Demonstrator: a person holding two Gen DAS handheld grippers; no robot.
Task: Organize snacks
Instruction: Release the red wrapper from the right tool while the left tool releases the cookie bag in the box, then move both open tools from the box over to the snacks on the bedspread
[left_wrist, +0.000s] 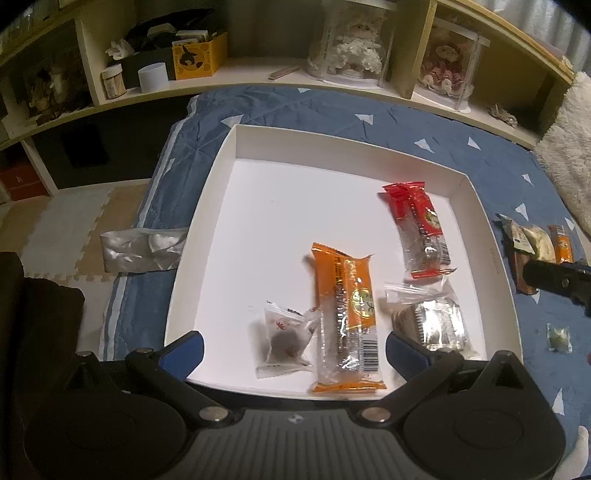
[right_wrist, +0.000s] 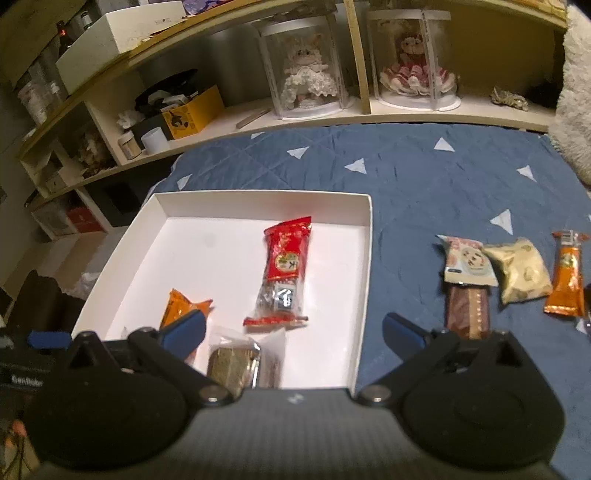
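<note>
Both grippers are hovering low at the near edge of the white tray, the left gripper and the right gripper each with fingers spread wide and holding nothing. That tray is lying on the blue quilt of a bed and already holding four snacks: an orange packet, a red packet, a foil-wrapped cake and a small clear pouch. Sorting appears to be midway, since a brown bar, a cream pouch and an orange stick are waiting on the quilt, well right of the tray. Probably the right gripper needs to swing right and close on one.
</note>
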